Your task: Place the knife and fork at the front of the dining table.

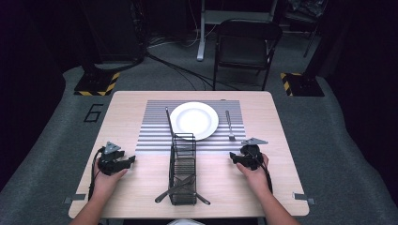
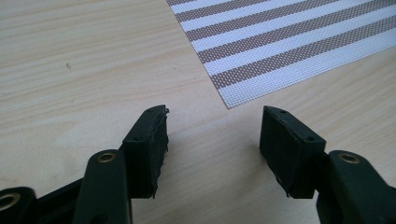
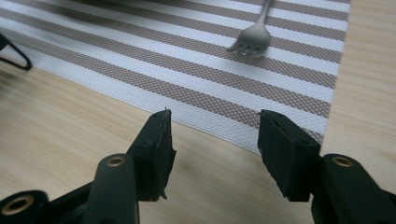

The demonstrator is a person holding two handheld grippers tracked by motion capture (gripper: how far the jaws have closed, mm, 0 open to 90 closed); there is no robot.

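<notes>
Both claws rest empty and parted on the surface — left claw, right claw. The fork lies beyond, right of the plate. Next, probably, cutlery from the wire caddy.

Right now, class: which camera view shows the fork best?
The right gripper view: the fork lies close and large, its tines sharp on the striped placemat, though its handle is cut off. The high view shows the whole fork right of the plate, but small.
</notes>
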